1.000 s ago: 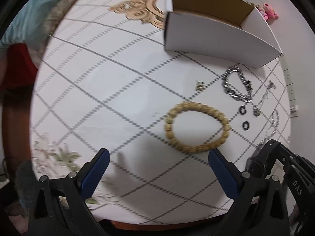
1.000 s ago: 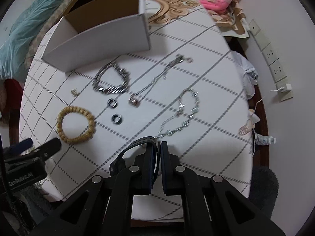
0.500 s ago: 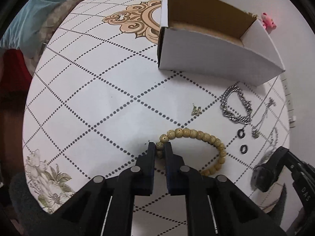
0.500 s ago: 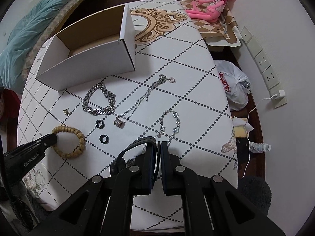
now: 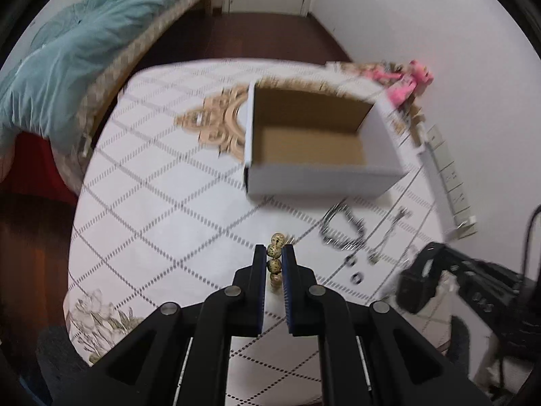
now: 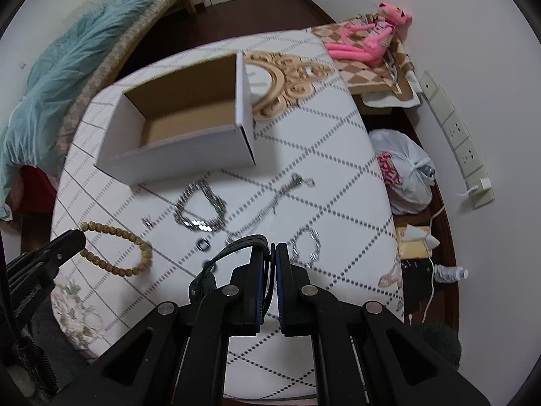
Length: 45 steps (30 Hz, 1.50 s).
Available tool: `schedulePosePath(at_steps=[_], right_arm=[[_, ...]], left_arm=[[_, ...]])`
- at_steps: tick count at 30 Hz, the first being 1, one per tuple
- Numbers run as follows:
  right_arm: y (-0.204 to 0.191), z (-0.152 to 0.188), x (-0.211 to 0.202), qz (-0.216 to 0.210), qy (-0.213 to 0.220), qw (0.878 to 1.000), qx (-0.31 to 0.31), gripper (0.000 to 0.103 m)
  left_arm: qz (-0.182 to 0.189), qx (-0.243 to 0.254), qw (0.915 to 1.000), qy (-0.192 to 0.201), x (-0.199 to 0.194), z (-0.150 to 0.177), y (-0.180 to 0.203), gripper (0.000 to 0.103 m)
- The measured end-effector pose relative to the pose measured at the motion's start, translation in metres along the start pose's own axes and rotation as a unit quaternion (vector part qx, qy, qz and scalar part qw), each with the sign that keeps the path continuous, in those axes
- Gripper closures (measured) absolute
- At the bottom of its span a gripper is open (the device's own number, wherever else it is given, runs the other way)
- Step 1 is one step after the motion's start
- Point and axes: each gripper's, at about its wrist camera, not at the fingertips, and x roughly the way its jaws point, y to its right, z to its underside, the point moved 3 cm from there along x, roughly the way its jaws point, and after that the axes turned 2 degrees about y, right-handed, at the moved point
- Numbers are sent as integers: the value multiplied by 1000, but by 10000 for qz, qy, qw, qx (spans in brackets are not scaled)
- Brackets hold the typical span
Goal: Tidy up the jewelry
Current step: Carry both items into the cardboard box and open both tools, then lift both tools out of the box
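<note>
The left gripper (image 5: 274,253) is clamped on the wooden bead bracelet (image 5: 274,261); in the left wrist view three or four speckled beads stand in a column between its blue-lined fingers (image 5: 259,272). In the right wrist view the same bracelet (image 6: 118,249) shows as an open loop at the tip of the left gripper (image 6: 72,242), over the left edge of the tabletop (image 6: 338,176). Whether the far side of the loop touches the cloth, I cannot tell.

The right gripper (image 6: 272,257) has its fingers almost together, with only a thin gap, and a thin curved piece shows in this gap; what it is I cannot tell. A black strap (image 6: 236,247) curves beside its left finger.

The white cardboard box (image 6: 182,128) is open at the top, brown inside, and stands toward the far edge of the tabletop, near the gold ornament (image 6: 287,81) printed on the cloth. On the near side of the box lie the other pieces: a heavy silver chain bracelet (image 6: 199,209), a thin necklace (image 6: 277,199) to the right of it, a smaller silver bracelet (image 6: 306,247) just beside the right gripper, a dark ring (image 6: 203,244), and a small earring (image 6: 146,220) toward the left edge.

A pink plush toy (image 6: 368,40) lies beyond the far right corner, and a white plastic bag (image 6: 402,172) is on the floor past the right edge.
</note>
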Motion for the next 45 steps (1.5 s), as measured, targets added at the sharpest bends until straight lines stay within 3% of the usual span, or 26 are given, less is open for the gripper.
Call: schedulePosePath(at_steps=[6,9,14,23,28,31,32,33,35,37,39,41,45], right_arm=[[-11,-43,-22,-232,327,9992,-17,96],[-16,-71,-27,-266,478,9985,-81,96],[-28,-116,-14,-331,494,9981,-171,96],[-51,-159,52,-294,-20,9984,-482,96],[-58,-171,84,-265,-456,9967,-611,94],[-59,-173,88,-285,-527,9964,-605,82],[-59,-174,86,-270,-492,9966,-604,66],[-59,-175,84,-290,-440,9967,-614,58],[-58,-176,77,-210,-342,9970,-660,28],[-57,-175,69,-81,-248,9971,-720,23],[-56,-170,62,83,-165,9967,-794,21],[-55,-163,57,290,-54,9954,-908,9],[-50,-147,56,544,30,9940,-950,9]], left_arm=[[313,33,9986,432,-46,-29,25,97],[396,86,9978,528,-44,-55,27,97],[638,83,9972,369,-24,-89,30,97],[802,25,9968,-35,22,-125,25,96],[610,-106,9975,-331,44,-134,18,94],[467,-159,9982,-341,47,-137,15,78],[391,-149,9987,-302,46,-138,14,59],[306,-152,9992,-220,44,-139,12,32],[91,-107,9999,-59,39,-141,9,14],[-114,-75,9999,9,37,-140,5,13],[-345,-37,9994,68,37,-139,0,0],[-559,-12,9982,220,34,-132,-4,0],[-865,28,9952,456,33,-114,-8,0]])
